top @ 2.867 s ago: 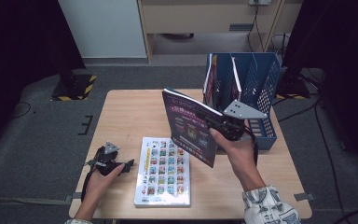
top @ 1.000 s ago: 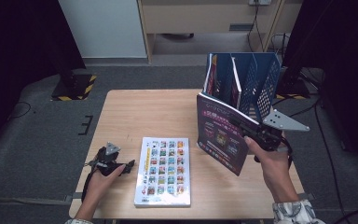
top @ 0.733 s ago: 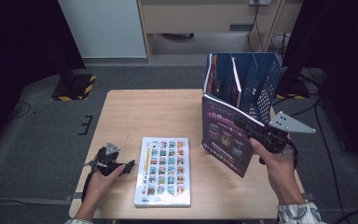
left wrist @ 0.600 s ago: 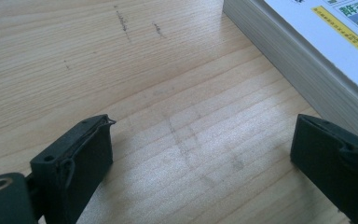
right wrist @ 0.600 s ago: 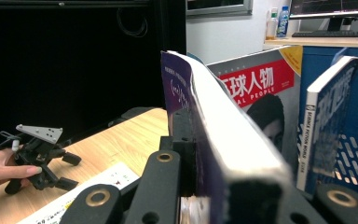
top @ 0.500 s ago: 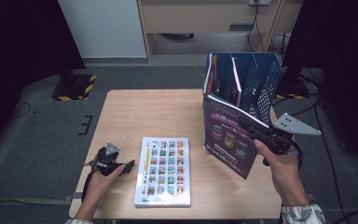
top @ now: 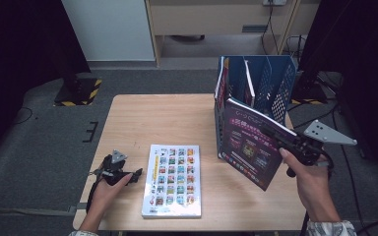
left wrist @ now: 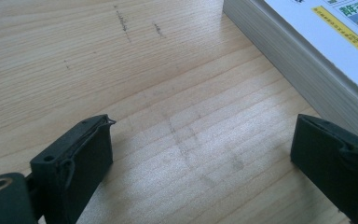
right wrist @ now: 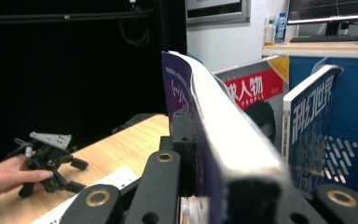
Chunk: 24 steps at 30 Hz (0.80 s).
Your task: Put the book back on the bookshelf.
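Right gripper (top: 288,142) clamped on purple magazine (top: 250,142) — upright beside blue file rack (top: 275,81), left gripper (top: 128,173) open on table (top: 177,118).

The left hand (top: 109,183) rests low and palm-down over its black two-jaw left gripper (top: 137,173), jaws spread wide, while the raised right hand (top: 309,173) holds the black right gripper (top: 268,131), jaws clamped nearly together.

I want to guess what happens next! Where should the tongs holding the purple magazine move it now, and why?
Probably lift it a little and swing it over an empty slot of the blue file rack. The right tongs are clamped on the purple magazine, which stands tilted in front of the rack, below its top edge. Two magazines already fill the left slots, so a free slot farther right looks best.
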### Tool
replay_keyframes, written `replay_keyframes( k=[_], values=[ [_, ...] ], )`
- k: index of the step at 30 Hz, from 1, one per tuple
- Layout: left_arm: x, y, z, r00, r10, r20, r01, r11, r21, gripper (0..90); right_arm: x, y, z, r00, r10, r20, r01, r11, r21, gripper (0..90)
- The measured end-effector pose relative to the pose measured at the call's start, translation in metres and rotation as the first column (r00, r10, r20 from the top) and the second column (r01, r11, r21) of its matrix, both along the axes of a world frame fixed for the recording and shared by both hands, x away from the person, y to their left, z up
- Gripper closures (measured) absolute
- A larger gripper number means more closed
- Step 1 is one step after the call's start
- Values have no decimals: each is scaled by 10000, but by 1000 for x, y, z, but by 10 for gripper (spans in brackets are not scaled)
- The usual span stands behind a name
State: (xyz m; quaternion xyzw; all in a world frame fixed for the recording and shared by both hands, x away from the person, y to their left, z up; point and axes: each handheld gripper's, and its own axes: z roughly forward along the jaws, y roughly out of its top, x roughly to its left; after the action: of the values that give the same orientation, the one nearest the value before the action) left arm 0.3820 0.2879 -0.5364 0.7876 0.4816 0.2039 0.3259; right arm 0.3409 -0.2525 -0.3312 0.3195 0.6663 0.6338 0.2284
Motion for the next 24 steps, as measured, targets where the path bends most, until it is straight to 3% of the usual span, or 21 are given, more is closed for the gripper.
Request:
replay_keyframes(
  k=[14,24],
  values=[
    [0,0,0,10000,0,-3,0,10000,-2,45,-1,-9,37,9998,-30,208,25,9997,242,841],
    [0,0,0,10000,-1,-1,1,10000,-2,45,4,-17,49,9986,-476,216,473,9988,151,841]
  ],
)
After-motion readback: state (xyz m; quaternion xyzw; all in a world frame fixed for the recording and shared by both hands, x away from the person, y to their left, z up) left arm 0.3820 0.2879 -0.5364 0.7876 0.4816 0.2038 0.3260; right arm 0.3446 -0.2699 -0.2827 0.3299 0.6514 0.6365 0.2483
